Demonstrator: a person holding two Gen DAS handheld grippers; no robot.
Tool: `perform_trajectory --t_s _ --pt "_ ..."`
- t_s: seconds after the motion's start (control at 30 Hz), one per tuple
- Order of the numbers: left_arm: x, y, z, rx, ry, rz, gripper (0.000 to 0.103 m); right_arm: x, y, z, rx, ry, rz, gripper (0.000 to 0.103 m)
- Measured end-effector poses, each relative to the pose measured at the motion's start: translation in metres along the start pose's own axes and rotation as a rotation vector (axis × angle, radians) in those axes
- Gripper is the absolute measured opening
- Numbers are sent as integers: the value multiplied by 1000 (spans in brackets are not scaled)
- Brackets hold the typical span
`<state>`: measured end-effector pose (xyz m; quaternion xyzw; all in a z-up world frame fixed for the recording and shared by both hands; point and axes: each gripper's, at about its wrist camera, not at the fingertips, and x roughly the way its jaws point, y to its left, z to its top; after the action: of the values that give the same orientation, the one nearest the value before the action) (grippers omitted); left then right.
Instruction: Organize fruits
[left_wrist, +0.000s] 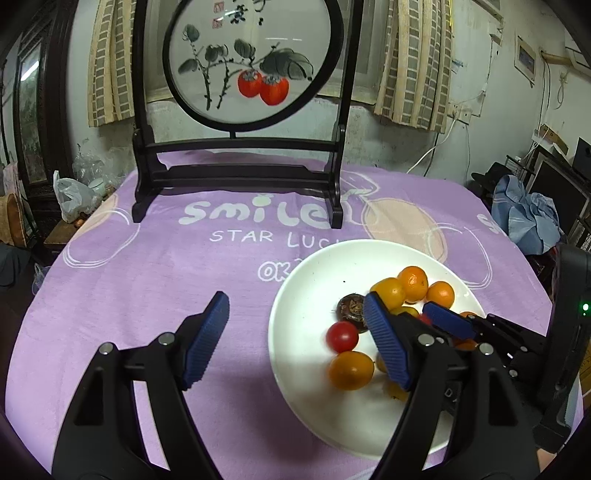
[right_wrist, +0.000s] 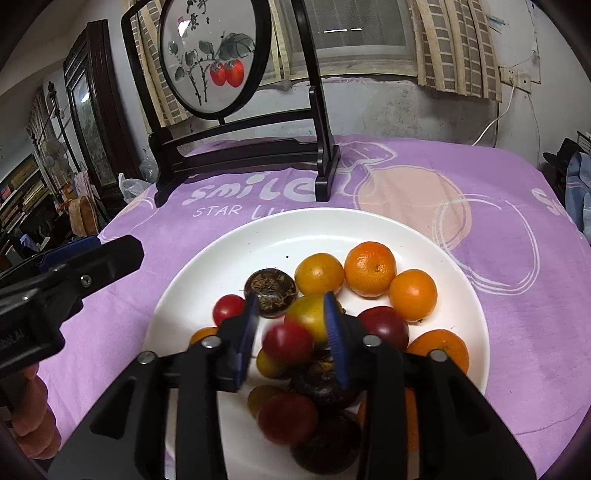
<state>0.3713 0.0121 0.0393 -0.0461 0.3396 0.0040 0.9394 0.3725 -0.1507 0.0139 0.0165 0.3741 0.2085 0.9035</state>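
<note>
We are working over a table covered by a purple cloth (left_wrist: 147, 295), with a dark framed screen (left_wrist: 240, 92) standing at its far side. A white plate (right_wrist: 229, 251) is sitting on the cloth in front of the screen, and the fruits are all lying in it: oranges (right_wrist: 370, 268) toward the far right, yellow and red tomatoes (right_wrist: 228, 308) in the middle and near side, and dark round pieces (right_wrist: 270, 290) among them.

We are holding the left gripper (left_wrist: 295, 343) above the cloth at the plate's left edge, its jaws spread wide and released, with nothing between them; its right finger is hanging over the plate near a red tomato (left_wrist: 342, 336).

We are holding the right gripper (right_wrist: 291, 332) low over the middle of the plate, jaws partly apart. A red tomato (right_wrist: 288, 341) is appearing blurred between the blue fingers (right_wrist: 334, 332), and there is a clear gap on the left side, so the jaws are not clenched on it.
</note>
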Motion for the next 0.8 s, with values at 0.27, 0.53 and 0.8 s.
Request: perform_trajectory --t_s 0.27,0.53,0.8 --pt "-42 13 -12 -24 -47 23 94 -77 10 -13 -25 -101 5 78" --pt "-79 19 -69 0 -27 24 97 -124 29 -79 -124 -82 -1 102" --pt "-106 7 -124 67 7 12 98 -155 27 -136 -134 -56 10 102"
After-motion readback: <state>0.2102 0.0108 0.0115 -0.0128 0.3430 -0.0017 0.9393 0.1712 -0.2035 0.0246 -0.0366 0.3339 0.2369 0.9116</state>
